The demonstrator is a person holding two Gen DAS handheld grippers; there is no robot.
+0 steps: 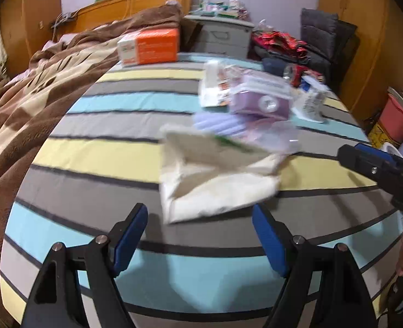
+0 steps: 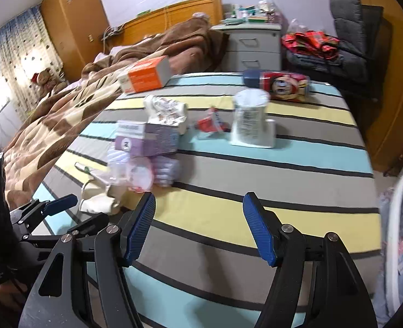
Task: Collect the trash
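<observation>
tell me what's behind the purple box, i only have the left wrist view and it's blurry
Observer: A crumpled red wrapper lies on the striped sheet, just right of the purple box in the right wrist view.
Operator: is the right gripper holding anything
Observer: No, the right gripper is open, with nothing between its jaws.
Operator: anything further back
Observer: A red cartoon-printed can lies on its side near the far edge of the sheet.
</observation>
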